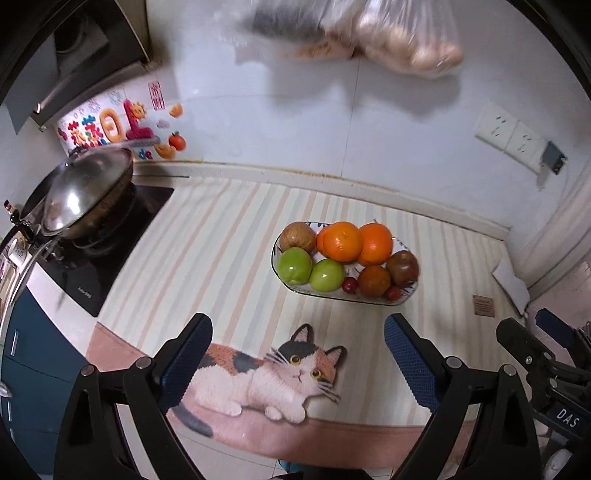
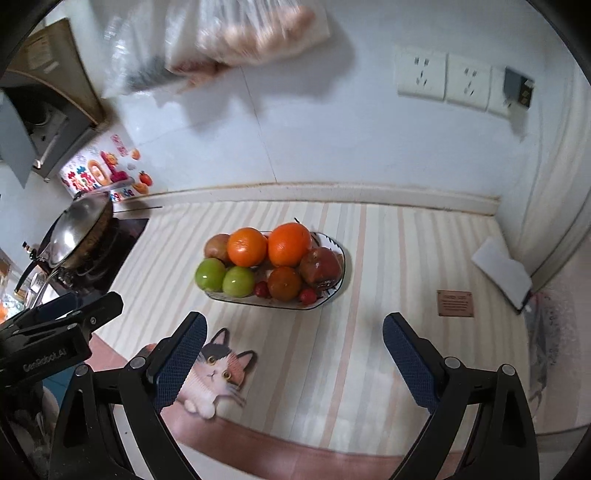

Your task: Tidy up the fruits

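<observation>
An oval white plate (image 1: pixel 282 282) (image 2: pixel 341 273) stands on the striped mat. It holds two oranges (image 1: pixel 341 242) (image 2: pixel 290 243), two green apples (image 1: pixel 294 264) (image 2: pixel 210 274), a brownish apple (image 1: pixel 297 237), dark red fruits (image 1: pixel 402 268) (image 2: pixel 319 266) and small red ones (image 1: pixel 349 285). My left gripper (image 1: pixel 297 354) is open and empty, held above the mat's front, short of the plate. My right gripper (image 2: pixel 293 350) is open and empty, also short of the plate. The right gripper shows at the left wrist view's right edge (image 1: pixel 543 354).
A lidded wok (image 1: pixel 85 192) (image 2: pixel 79 230) sits on a black hob at the left. A plastic bag (image 1: pixel 399 37) (image 2: pixel 251 33) hangs on the wall above. Wall sockets (image 2: pixel 443 75) are at the right. A white box (image 2: pixel 504 273) lies at the counter's right end.
</observation>
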`<state>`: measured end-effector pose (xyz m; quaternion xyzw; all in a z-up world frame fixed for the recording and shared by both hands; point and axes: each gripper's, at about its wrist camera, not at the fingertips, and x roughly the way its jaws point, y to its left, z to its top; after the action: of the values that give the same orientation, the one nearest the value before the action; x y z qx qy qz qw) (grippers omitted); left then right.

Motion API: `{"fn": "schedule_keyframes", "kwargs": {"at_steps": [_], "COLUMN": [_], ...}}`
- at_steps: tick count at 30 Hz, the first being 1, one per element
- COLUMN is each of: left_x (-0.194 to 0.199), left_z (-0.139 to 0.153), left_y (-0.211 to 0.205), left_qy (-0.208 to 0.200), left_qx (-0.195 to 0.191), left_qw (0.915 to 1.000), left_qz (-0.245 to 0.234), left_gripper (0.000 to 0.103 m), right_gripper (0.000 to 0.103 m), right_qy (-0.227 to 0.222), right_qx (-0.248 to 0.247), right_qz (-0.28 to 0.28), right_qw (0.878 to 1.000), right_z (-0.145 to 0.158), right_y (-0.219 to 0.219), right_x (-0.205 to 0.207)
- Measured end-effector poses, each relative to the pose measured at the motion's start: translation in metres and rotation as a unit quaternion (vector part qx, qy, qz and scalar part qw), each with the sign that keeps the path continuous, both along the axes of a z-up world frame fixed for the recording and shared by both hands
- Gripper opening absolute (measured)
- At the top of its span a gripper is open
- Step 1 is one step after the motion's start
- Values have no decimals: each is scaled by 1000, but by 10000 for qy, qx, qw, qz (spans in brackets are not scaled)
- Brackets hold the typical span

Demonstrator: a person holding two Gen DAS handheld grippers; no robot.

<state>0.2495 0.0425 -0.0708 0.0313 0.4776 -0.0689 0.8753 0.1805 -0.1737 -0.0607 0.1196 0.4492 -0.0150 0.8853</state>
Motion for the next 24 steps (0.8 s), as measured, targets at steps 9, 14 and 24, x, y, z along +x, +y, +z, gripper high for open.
{"fn": "schedule_keyframes", "kwargs": {"at_steps": [9,14,24], "left_x": [-78,-113,-150], "left_z": [57,73,90], "left_y": [16,15,13], "left_qy": [-510,-664,-796], "left_qx": [-39,67,9], "left_qw": [9987,9977,9968], "left_qz": [-45,-76,77], "left_gripper": [96,96,96], "right_gripper": [101,101,101], "right_qy": [-474,-657,-865], "right_qx": [-209,-206,-260], "right_qz": [-44,17,178], "right_qw": [9986,9976,9957], "right_z": [73,98,124], "right_y": [16,17,11], "right_x": [-86,-126,-168]}}
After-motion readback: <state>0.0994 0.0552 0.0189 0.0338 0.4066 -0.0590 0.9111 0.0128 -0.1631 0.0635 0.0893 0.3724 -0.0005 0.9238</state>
